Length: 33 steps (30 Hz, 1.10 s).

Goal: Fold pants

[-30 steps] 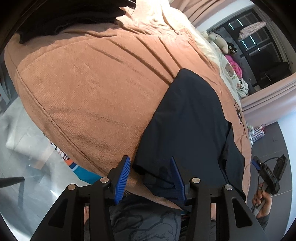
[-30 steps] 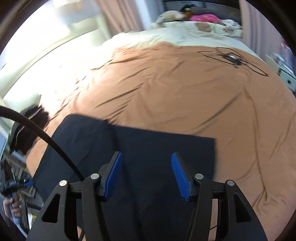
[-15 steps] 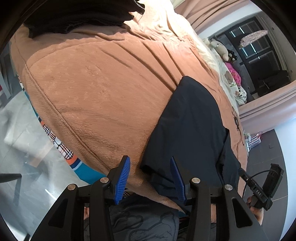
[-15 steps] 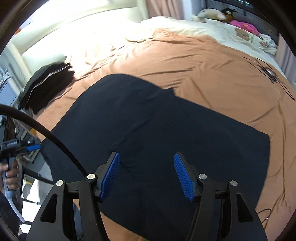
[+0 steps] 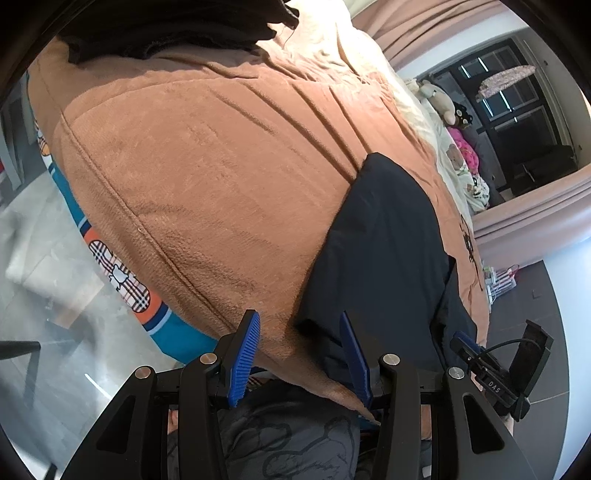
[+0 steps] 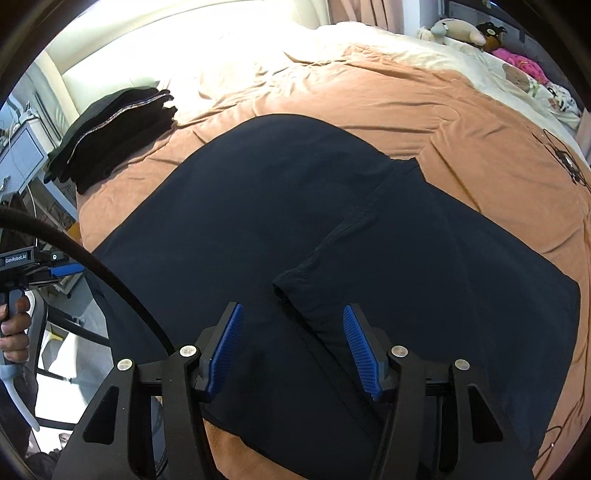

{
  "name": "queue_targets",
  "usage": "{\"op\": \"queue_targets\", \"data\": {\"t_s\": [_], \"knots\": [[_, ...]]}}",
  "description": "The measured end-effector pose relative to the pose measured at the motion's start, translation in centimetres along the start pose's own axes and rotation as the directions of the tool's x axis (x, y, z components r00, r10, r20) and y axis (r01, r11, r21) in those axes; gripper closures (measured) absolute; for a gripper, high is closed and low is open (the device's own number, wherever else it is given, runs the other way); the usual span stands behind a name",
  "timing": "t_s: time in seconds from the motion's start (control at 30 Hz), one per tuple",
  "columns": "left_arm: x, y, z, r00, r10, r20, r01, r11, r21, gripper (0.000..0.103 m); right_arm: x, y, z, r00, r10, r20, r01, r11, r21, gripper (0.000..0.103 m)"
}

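Dark navy pants [image 6: 295,229] lie spread flat on a brown bed cover [image 6: 424,110], with a seam fold near their middle. My right gripper [image 6: 293,349] hangs open and empty just above the pants' near part. In the left wrist view the pants [image 5: 384,240] lie at the right, running to the bed's edge. My left gripper [image 5: 301,354] is open and empty at the bed's near edge, over the pants' corner and the brown cover [image 5: 207,177]. The right gripper also shows in the left wrist view [image 5: 495,373].
A stack of folded black clothes [image 6: 114,136] lies at the bed's far left corner, also seen in the left wrist view [image 5: 166,26]. Soft toys [image 6: 465,35] and cream bedding sit at the far side. A black cable [image 6: 565,158] lies on the cover. Grey floor [image 5: 44,295] lies left of the bed.
My right gripper has swung left and come nearer over the pants. My left gripper has drawn slightly left along the bed's edge. Both stay open.
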State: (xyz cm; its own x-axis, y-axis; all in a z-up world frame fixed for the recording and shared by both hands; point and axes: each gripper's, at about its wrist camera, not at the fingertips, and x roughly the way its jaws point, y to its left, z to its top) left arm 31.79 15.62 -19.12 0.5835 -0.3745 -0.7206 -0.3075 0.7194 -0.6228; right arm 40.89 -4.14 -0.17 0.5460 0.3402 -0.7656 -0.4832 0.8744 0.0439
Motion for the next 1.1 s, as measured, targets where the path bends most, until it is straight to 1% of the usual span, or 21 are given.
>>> {"op": "queue_targets", "data": {"t_s": [0.17, 0.27, 0.33, 0.37, 0.4, 0.43, 0.5, 0.53, 0.6, 0.63, 0.73, 0.83, 0.9, 1.0, 1.1], "knots": [[0.1, 0.0, -0.1, 1.000, 0.003, -0.004, -0.003, 1.000, -0.001, 0.056, 1.7, 1.1, 0.7, 1.000, 0.009, -0.012, -0.010, 1.000, -0.011, 0.048], [0.1, 0.1, -0.1, 1.000, 0.004, -0.005, -0.004, 1.000, -0.001, 0.056, 3.4, 1.4, 1.3, 0.999, -0.001, -0.034, 0.001, 1.000, -0.005, 0.048], [0.1, 0.1, -0.1, 1.000, 0.005, -0.003, -0.005, 1.000, -0.001, 0.056, 4.8, 1.3, 1.6, 0.998, -0.019, -0.059, 0.020, 1.000, 0.013, 0.058], [0.1, 0.1, -0.1, 1.000, 0.006, -0.001, -0.006, 1.000, -0.003, 0.056, 5.3, 1.2, 1.7, 0.997, -0.029, -0.066, 0.031, 0.999, 0.020, 0.060], [0.1, 0.1, -0.1, 1.000, 0.006, -0.002, -0.006, 1.000, -0.006, 0.056, 5.9, 1.1, 1.8, 0.996, -0.047, -0.076, 0.050, 0.998, 0.031, 0.067], [0.2, 0.0, -0.1, 1.000, 0.005, -0.002, -0.005, 1.000, -0.006, 0.056, 6.5, 0.9, 1.9, 0.994, -0.071, -0.088, 0.075, 0.996, 0.044, 0.077], [0.3, -0.2, -0.1, 1.000, 0.007, -0.003, -0.007, 1.000, 0.000, 0.056, 6.8, 0.7, 2.0, 0.992, -0.093, -0.087, 0.098, 0.994, 0.055, 0.083], [0.3, -0.4, 0.0, 1.000, 0.007, -0.003, -0.007, 1.000, 0.004, 0.056, 6.7, 0.6, 2.1, 0.993, -0.088, -0.082, 0.093, 0.993, 0.066, 0.089], [0.3, -0.7, 0.0, 1.000, 0.004, -0.001, -0.004, 1.000, 0.008, 0.056, 6.2, 0.6, 2.2, 0.993, -0.089, -0.071, 0.094, 0.993, 0.065, 0.098], [0.4, -0.8, 0.0, 1.000, 0.004, 0.000, -0.004, 1.000, 0.009, 0.056, 5.7, 0.6, 2.3, 0.994, -0.090, -0.058, 0.093, 0.994, 0.058, 0.099], [0.4, -1.0, 0.0, 1.000, 0.000, 0.005, 0.000, 1.000, 0.008, 0.056, 3.5, 0.2, 2.5, 0.997, -0.072, -0.020, 0.073, 0.996, 0.055, 0.100], [0.5, -1.2, -0.2, 1.000, -0.003, 0.007, 0.003, 1.000, 0.009, 0.056, 1.4, -0.7, 2.8, 0.996, -0.084, 0.024, 0.082, 0.995, 0.062, 0.101], [0.6, -1.4, -0.3, 1.000, -0.002, 0.004, 0.002, 1.000, 0.009, 0.056, 0.0, -1.7, 3.1, 0.995, -0.084, 0.051, 0.079, 0.993, 0.085, 0.101], [0.5, -1.6, -0.3, 1.000, 0.001, 0.004, -0.001, 1.000, 0.010, 0.056, -2.4, -3.3, 3.4, 0.989, -0.110, 0.097, 0.097, 0.987, 0.124, 0.101], [0.4, -1.8, -0.3, 1.000, 0.002, 0.007, -0.002, 1.000, 0.015, 0.056, -4.3, -5.7, 3.6, 0.983, -0.120, 0.135, 0.096, 0.980, 0.173, 0.101]]}}
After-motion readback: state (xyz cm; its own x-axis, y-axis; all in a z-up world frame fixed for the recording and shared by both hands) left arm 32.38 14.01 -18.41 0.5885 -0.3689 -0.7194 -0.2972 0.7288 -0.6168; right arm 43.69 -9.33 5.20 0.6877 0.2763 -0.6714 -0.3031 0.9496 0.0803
